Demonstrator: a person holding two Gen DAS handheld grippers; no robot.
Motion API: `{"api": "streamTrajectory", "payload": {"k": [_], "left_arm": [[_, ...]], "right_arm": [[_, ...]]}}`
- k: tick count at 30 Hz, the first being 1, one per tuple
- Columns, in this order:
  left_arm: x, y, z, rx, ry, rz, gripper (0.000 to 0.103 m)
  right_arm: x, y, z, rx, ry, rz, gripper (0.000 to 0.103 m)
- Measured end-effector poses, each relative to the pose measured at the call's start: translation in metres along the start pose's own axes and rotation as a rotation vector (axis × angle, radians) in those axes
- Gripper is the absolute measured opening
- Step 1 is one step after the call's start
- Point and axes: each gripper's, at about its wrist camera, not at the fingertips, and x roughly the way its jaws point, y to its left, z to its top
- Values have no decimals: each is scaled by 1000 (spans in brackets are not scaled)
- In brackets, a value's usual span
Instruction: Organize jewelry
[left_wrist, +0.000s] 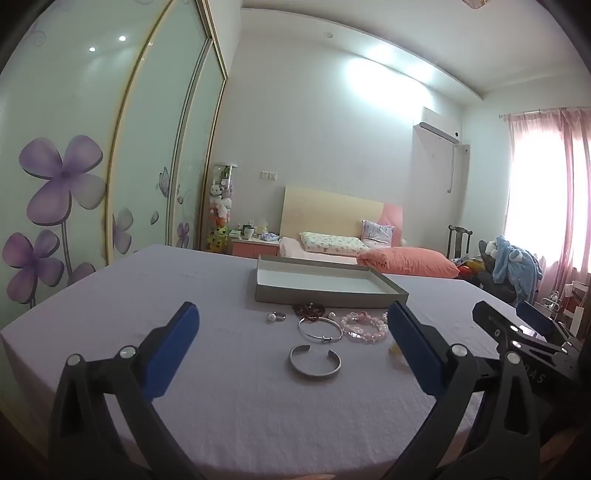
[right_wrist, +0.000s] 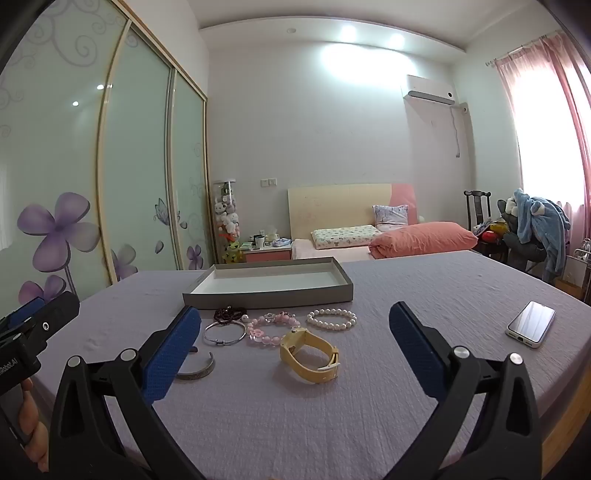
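Both tongs, left (left_wrist: 293, 343) and right (right_wrist: 295, 343), stand wide open and hold nothing. On the lilac surface (right_wrist: 424, 280) the jewelry lies just before the grey tray (right_wrist: 267, 295): cuff (left_wrist: 314, 362), bangle (left_wrist: 320, 329), pink beads (right_wrist: 272, 329), pearls (right_wrist: 331, 319), yellow watch (right_wrist: 309, 353). A phone (right_wrist: 531, 324) lies well apart.

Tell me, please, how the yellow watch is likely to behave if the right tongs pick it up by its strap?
The yellow watch stands on edge as a closed loop, so it may tip if nudged. Its strap looks like soft rubber, so it would probably flex under the open right tongs. It seems light.
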Motion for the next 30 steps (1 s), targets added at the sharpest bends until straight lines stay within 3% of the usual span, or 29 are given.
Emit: {"api": "streamTrajectory", "payload": {"k": [30], "left_arm": [[1, 2, 0, -10, 1, 1, 99]], "right_arm": [[1, 0, 1, 6, -1, 3, 101]]}}
